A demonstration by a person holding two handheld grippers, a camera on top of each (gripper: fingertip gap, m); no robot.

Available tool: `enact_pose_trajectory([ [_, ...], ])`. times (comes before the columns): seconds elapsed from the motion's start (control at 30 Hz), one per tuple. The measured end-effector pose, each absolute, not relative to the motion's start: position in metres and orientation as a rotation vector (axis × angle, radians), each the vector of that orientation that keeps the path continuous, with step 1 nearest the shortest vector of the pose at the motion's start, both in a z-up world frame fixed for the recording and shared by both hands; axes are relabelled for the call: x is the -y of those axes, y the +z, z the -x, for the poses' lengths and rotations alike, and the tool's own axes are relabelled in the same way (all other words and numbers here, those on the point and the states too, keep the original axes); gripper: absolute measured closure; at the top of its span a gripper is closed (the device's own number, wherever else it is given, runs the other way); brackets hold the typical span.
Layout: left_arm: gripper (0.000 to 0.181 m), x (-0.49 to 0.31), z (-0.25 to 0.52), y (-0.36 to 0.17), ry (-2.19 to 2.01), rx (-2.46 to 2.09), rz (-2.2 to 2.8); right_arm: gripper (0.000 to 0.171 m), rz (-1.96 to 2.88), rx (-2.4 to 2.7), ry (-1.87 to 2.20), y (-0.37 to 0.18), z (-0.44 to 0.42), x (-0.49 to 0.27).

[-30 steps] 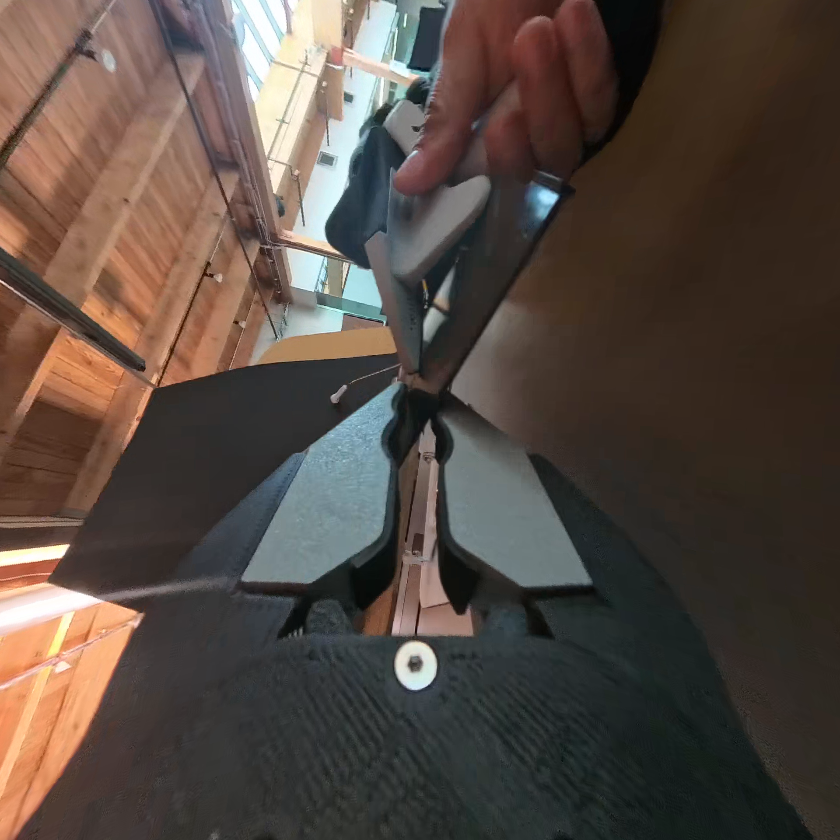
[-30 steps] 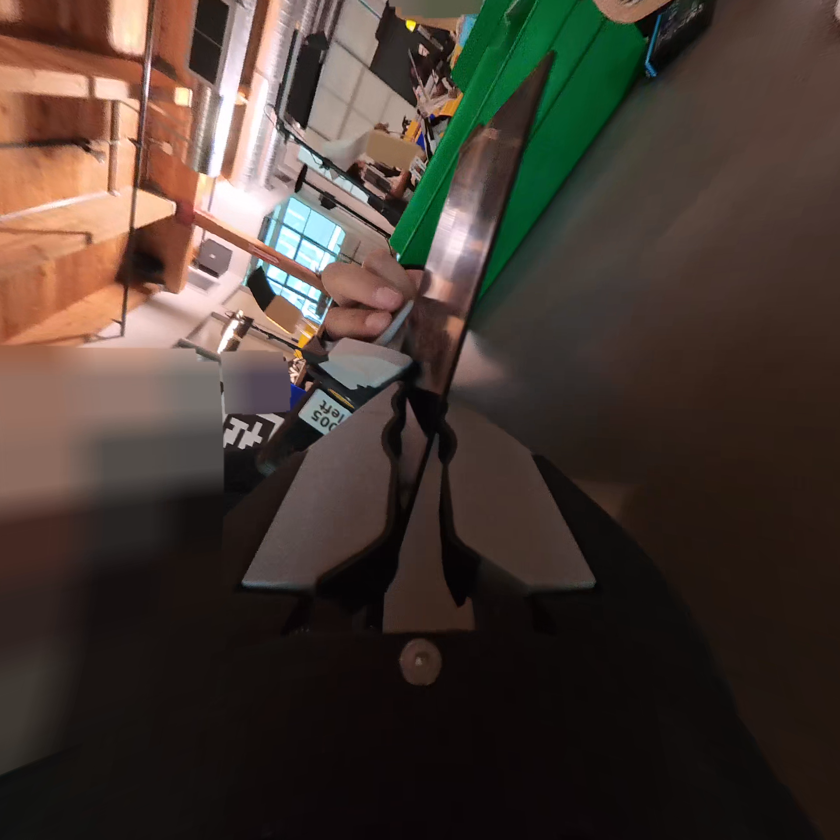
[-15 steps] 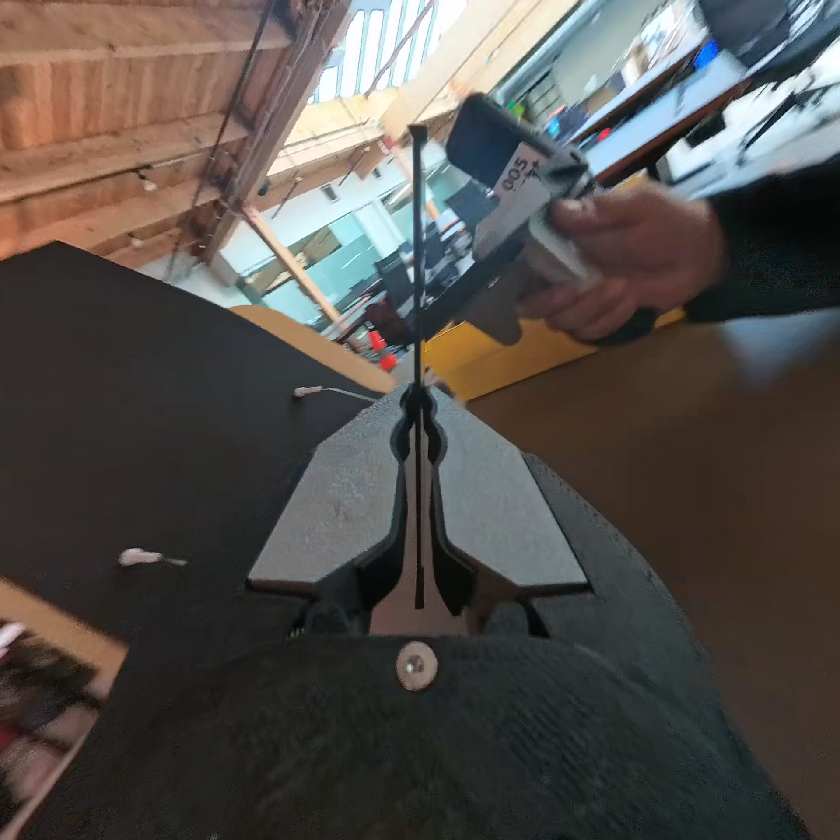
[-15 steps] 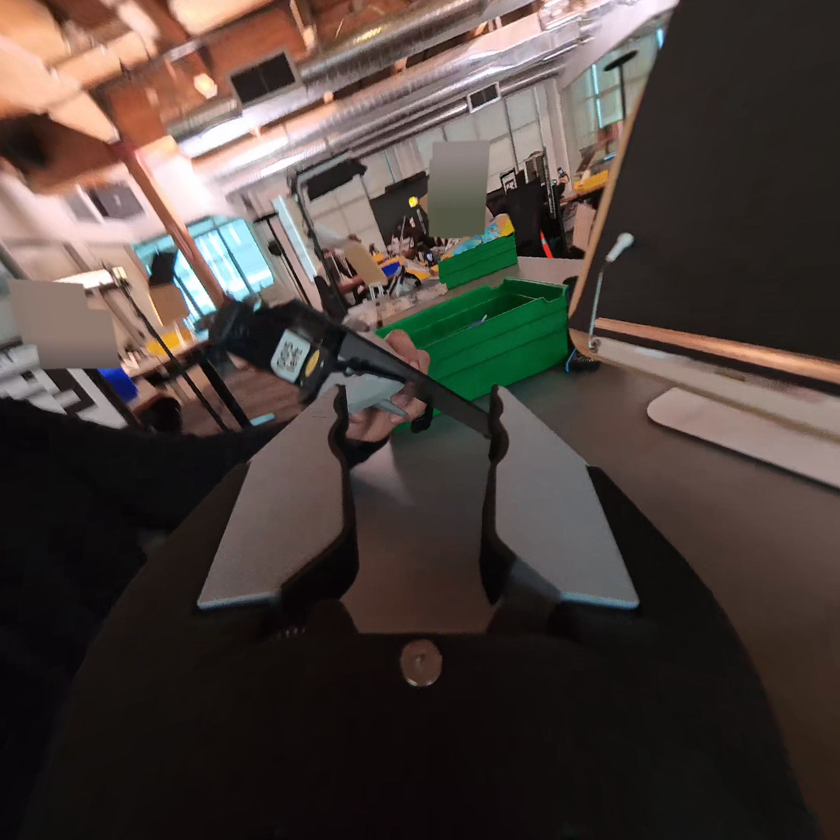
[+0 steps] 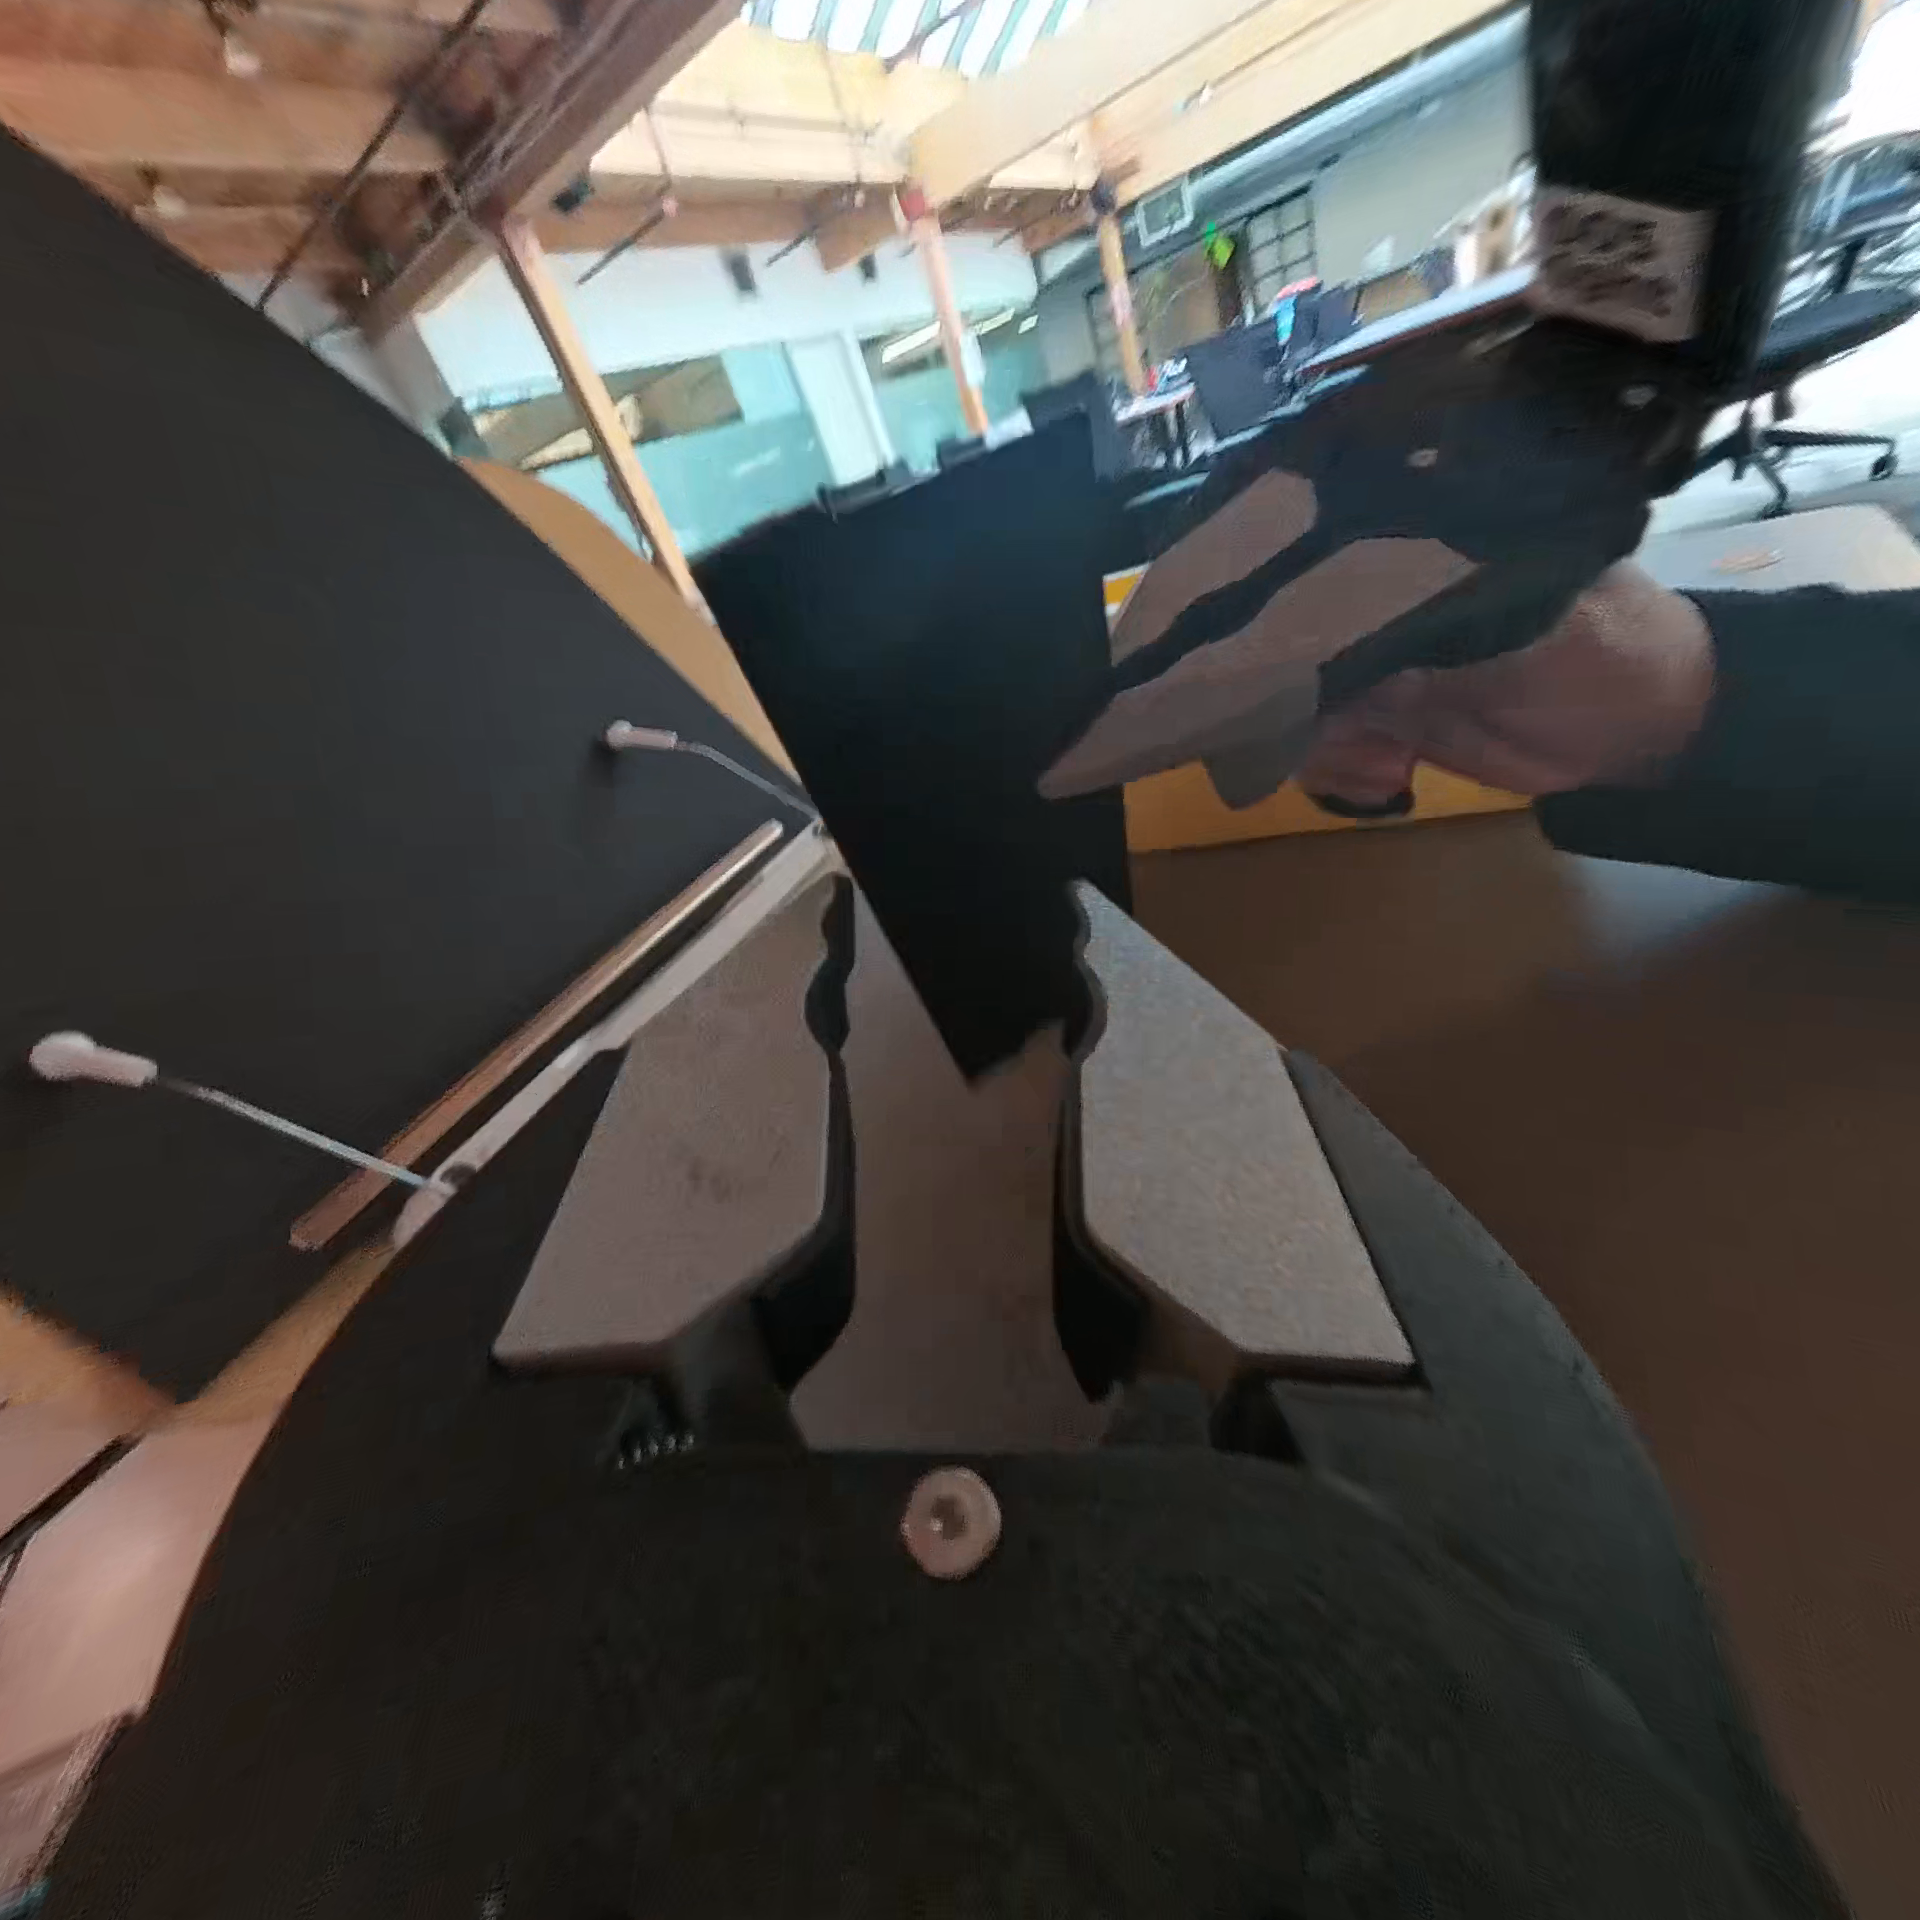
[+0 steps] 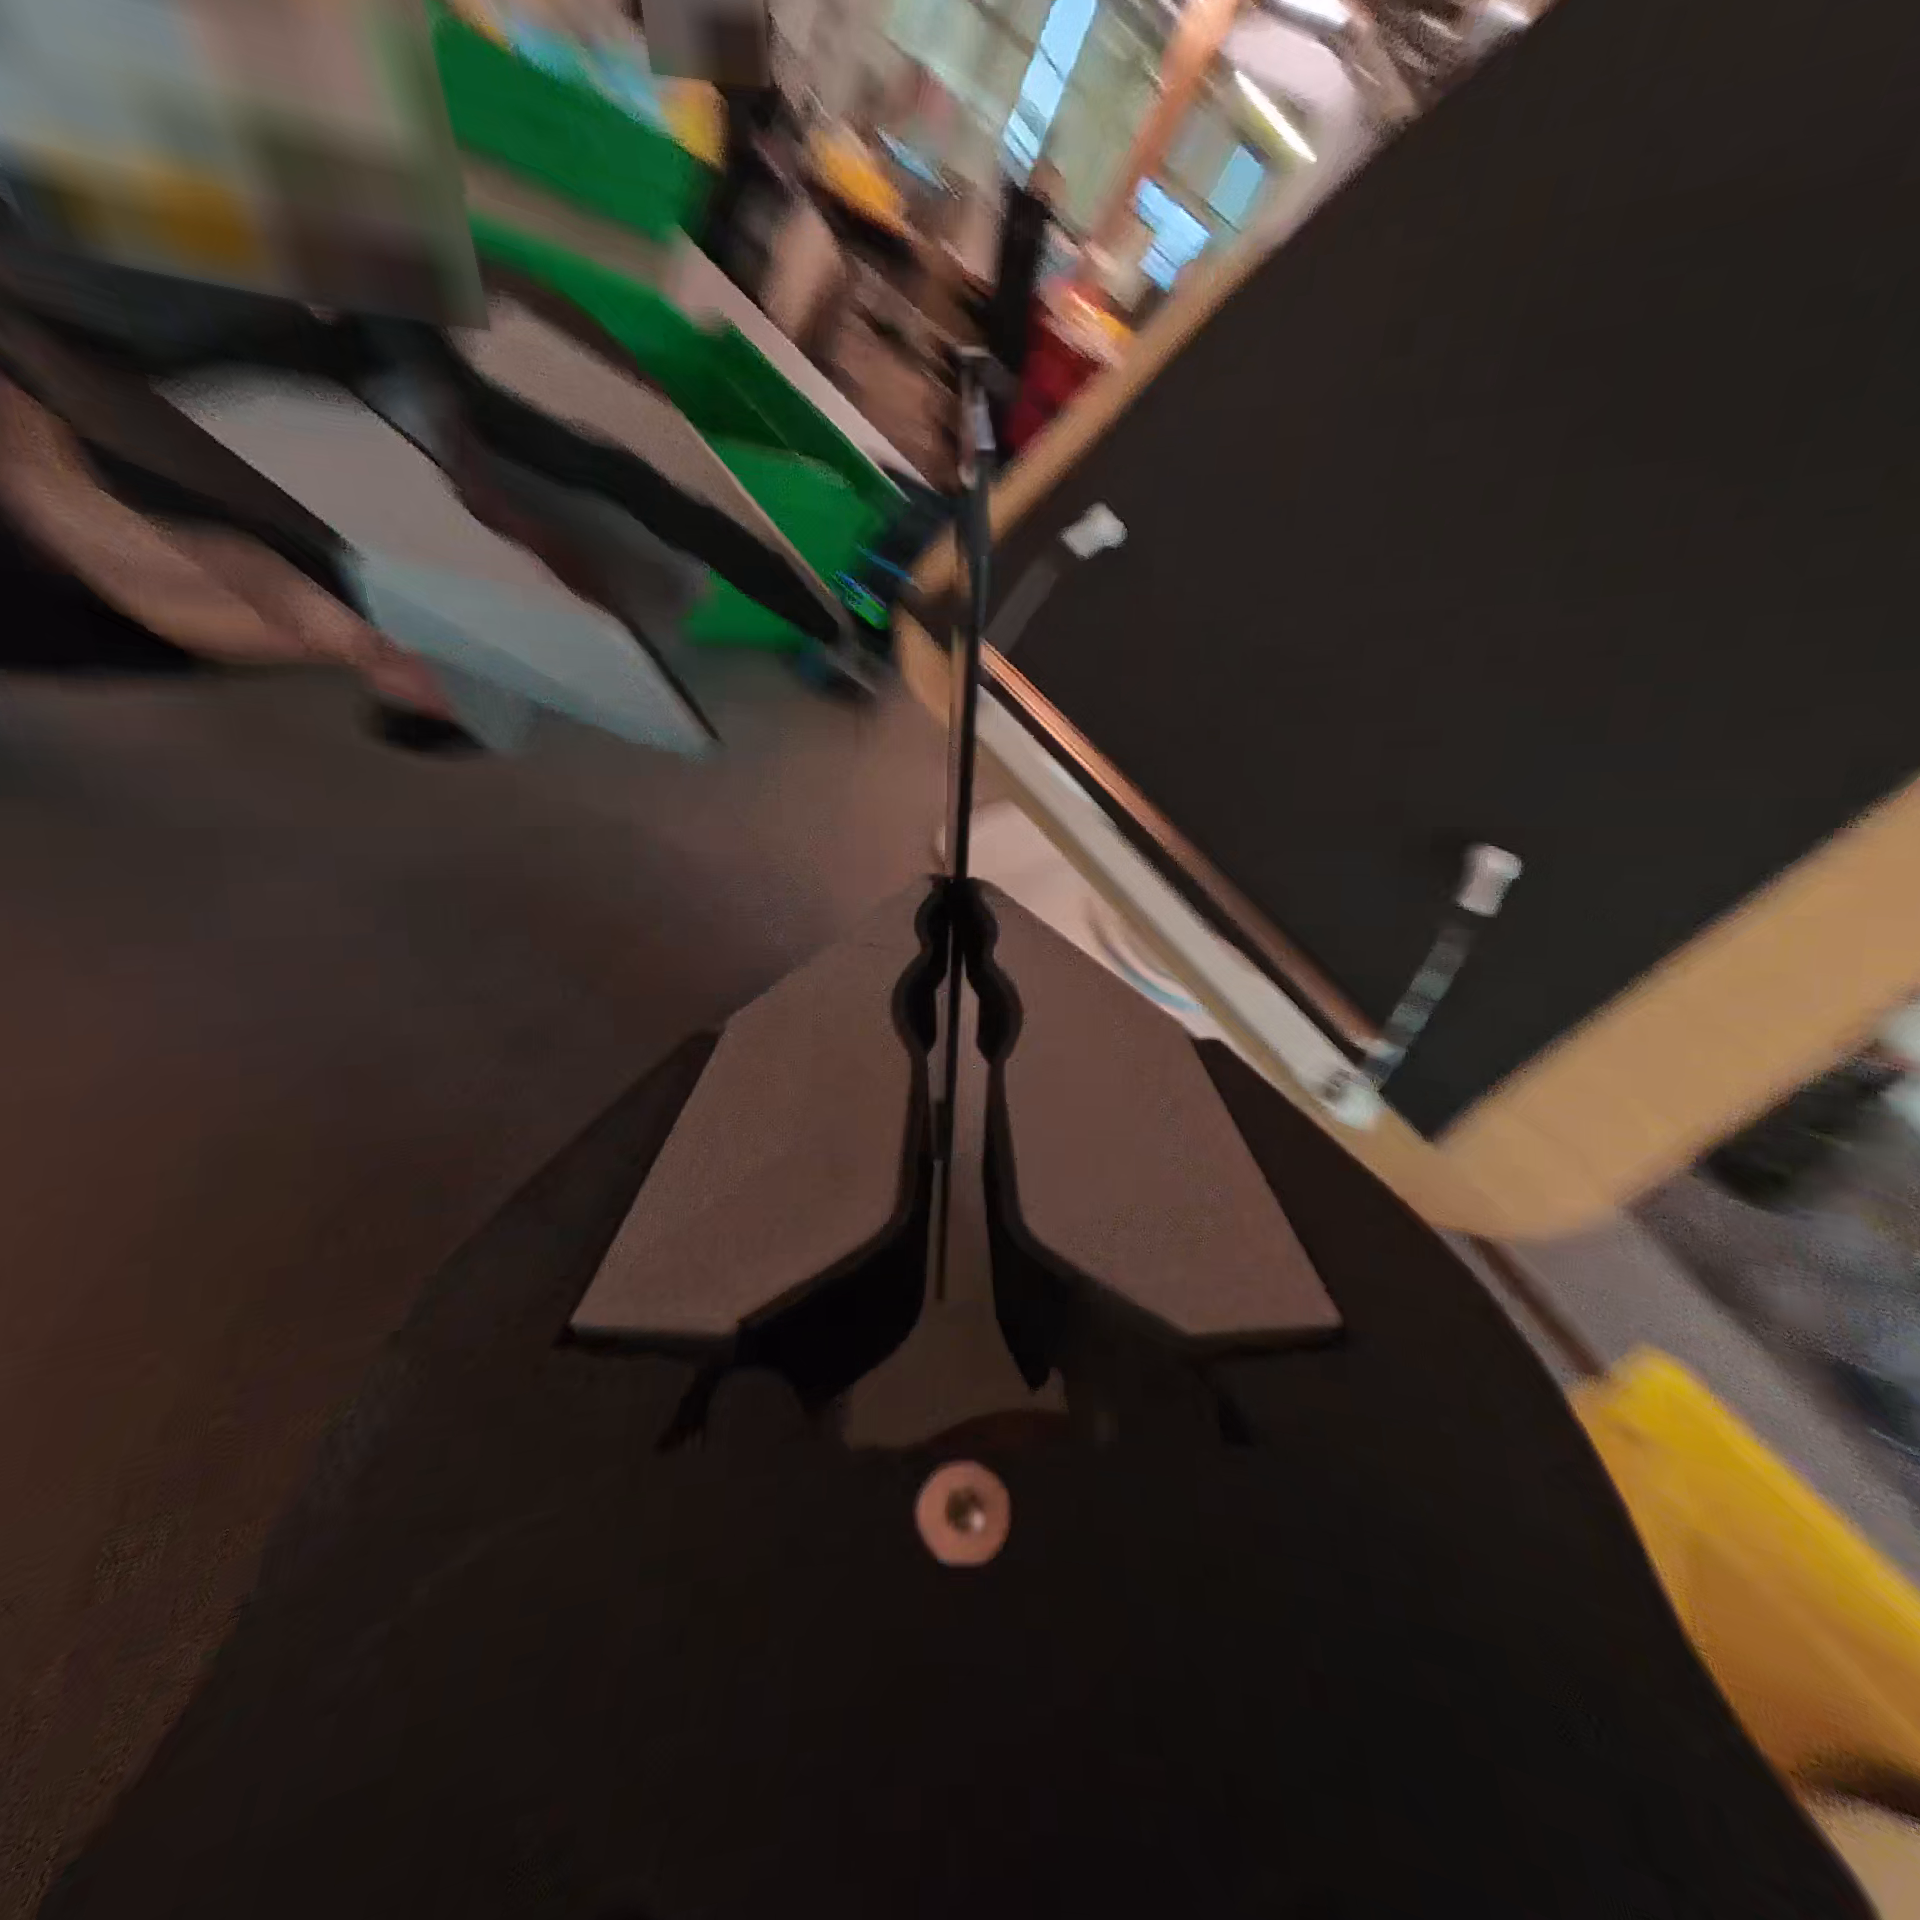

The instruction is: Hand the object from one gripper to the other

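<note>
The object is a thin black flat sheet. In the left wrist view it stands tilted, with its lower corner hanging in the gap between my left gripper's fingers. My left gripper is open and the jaws stand apart from the sheet. My right gripper comes in from the upper right, held by a hand, and is shut on the sheet's right edge. In the blurred right wrist view the right gripper pinches the sheet, which shows edge-on as a thin dark line.
A large black board with a wooden rim stands at the left, with white-tipped pins sticking out; it also shows in the right wrist view. A brown tabletop lies below. Green bins and a yellow box stand farther off.
One second ago both grippers were shut on the sheet. Half a second ago the left held it alone with the right open. Now the right is shut on it and the left has opened.
</note>
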State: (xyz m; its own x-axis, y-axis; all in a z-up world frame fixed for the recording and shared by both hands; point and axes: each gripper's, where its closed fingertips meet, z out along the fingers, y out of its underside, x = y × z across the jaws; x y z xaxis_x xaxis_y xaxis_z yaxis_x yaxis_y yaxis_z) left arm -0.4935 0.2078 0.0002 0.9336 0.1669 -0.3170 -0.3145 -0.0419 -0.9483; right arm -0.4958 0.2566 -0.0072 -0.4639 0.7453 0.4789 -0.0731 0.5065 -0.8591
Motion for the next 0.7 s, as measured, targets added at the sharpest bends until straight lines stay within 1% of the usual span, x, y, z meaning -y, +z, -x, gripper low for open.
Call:
enact_pose_trajectory([
  [0.1, 0.136, -0.206, 0.509, -0.006, 0.446, -0.056, 1.624, 0.171, 0.549, 1.770, 0.655, -0.027, 0.513, -0.287],
  [0.2, 0.132, -0.204, 0.519, -0.011, 0.632, -0.089, 1.664, 0.171, 0.528, 1.814, 0.387, -0.047, 0.519, -0.302],
  [0.3, 0.134, -0.211, 0.508, -0.019, 0.705, -0.184, 1.690, 0.171, 0.478, 1.850, 0.295, -0.057, 0.519, -0.298],
  [0.47, 0.140, -0.220, 0.497, -0.029, 0.789, -0.297, 1.710, 0.171, 0.347, 1.879, 0.256, -0.063, 0.513, -0.268],
  [0.57, 0.156, -0.218, 0.502, -0.038, 0.893, -0.367, 1.742, 0.171, 0.317, 1.902, 0.323, -0.065, 0.509, -0.252],
  [0.63, 0.167, -0.218, 0.502, -0.043, 0.870, -0.398, 1.786, 0.171, 0.351, 1.910, 0.377, -0.066, 0.510, -0.254],
  [0.67, 0.172, -0.218, 0.502, -0.043, 0.832, -0.385, 1.806, 0.169, 0.378, 1.890, 0.419, -0.061, 0.511, -0.256],
  [0.7, 0.178, -0.217, 0.503, -0.041, 0.802, -0.360, 1.808, 0.161, 0.419, 1.856, 0.464, -0.053, 0.512, -0.261],
])
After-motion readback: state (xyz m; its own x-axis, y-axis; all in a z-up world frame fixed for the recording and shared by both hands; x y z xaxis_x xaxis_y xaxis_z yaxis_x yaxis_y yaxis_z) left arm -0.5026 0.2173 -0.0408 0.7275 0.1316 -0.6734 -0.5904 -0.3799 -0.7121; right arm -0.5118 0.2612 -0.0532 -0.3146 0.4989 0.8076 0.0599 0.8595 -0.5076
